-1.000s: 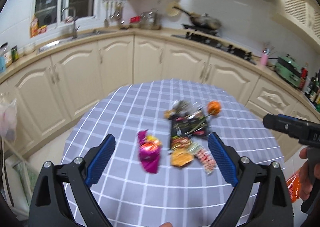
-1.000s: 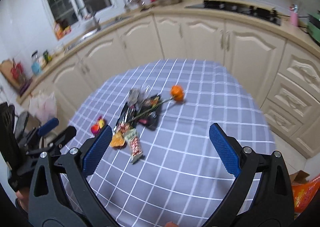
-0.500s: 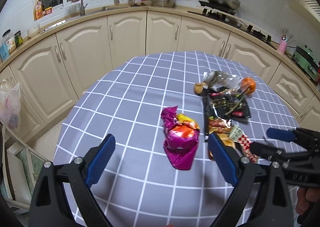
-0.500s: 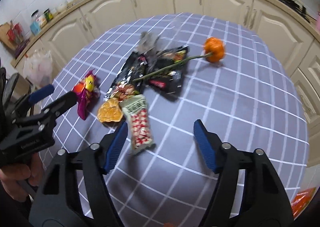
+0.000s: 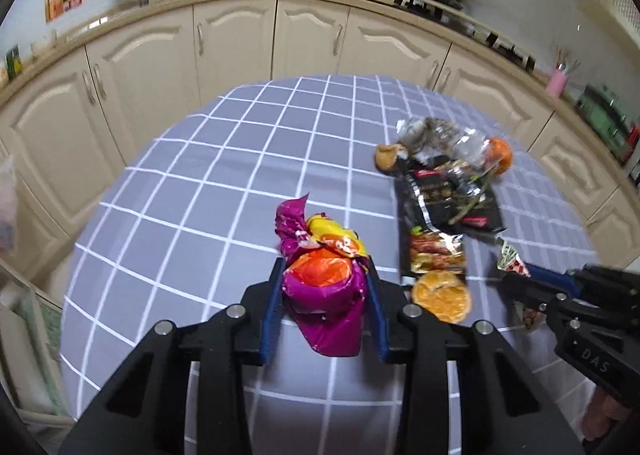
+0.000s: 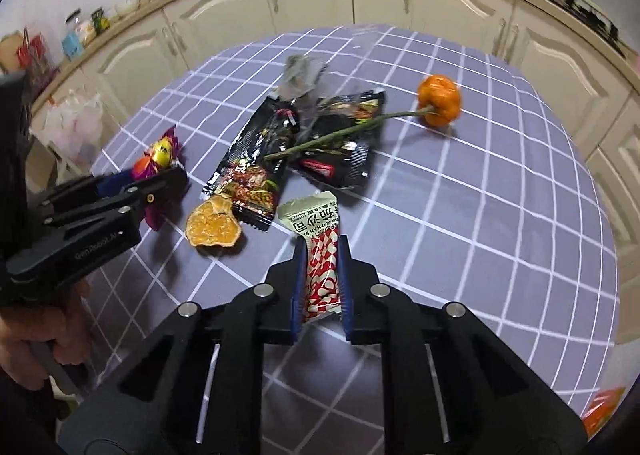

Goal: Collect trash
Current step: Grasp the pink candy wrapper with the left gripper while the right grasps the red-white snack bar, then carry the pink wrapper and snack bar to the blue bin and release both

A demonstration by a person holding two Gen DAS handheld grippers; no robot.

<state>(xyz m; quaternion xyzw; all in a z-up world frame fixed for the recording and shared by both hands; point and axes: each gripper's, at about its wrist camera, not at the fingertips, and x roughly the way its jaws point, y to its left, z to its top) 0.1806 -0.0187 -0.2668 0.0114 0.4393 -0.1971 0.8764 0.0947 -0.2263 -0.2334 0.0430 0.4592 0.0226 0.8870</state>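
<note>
Two wrappers [image 5: 324, 291] [image 6: 322, 271] lengthwise between clamped fingers [image 5: 272, 307], pointing forward.

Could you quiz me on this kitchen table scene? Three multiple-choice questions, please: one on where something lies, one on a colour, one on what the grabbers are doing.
1. Where does the dried orange slice lie?
A. beside the near end of a black snack wrapper
B. on the kitchen counter
C. under the orange flower

2. What colour is the crumpled wrapper in the left gripper?
A. green
B. mostly magenta
C. white

3. What is the right gripper doing?
A. hanging open over bare cloth
B. clamping the flower's stem
C. closed on the red-and-white packet

Answers: 1 A, the slice sits on the tablecloth just by that wrapper's end. 2 B, magenta foil with orange and yellow print. 3 C, both blue pads press the packet's sides.
</note>
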